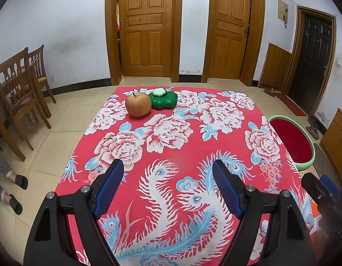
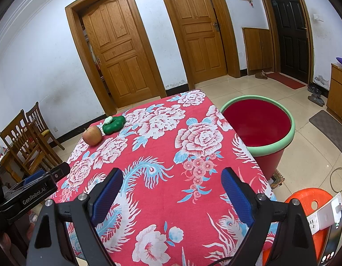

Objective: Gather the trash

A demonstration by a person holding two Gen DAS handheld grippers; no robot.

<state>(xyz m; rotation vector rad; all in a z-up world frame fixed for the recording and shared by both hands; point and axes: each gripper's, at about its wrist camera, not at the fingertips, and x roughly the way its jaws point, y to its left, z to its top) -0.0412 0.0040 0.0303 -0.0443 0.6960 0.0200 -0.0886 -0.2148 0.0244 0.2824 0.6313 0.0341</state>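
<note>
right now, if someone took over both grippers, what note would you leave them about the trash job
Left gripper: open, empty, held above the near part of the table.
Right gripper: open, empty, also above the near part.
Things: an apple and a green flower-shaped container with a pale lid sit touching each other at the far left of the floral tablecloth. A small brownish scrap lies near the table's left edge. The red bin with a green rim stands on the floor by the table's right side.
Done: nothing picked up as far as can be seen; the visible part of the bin's inside looks empty.
Left: gather the trash and drop it into the bin.
</note>
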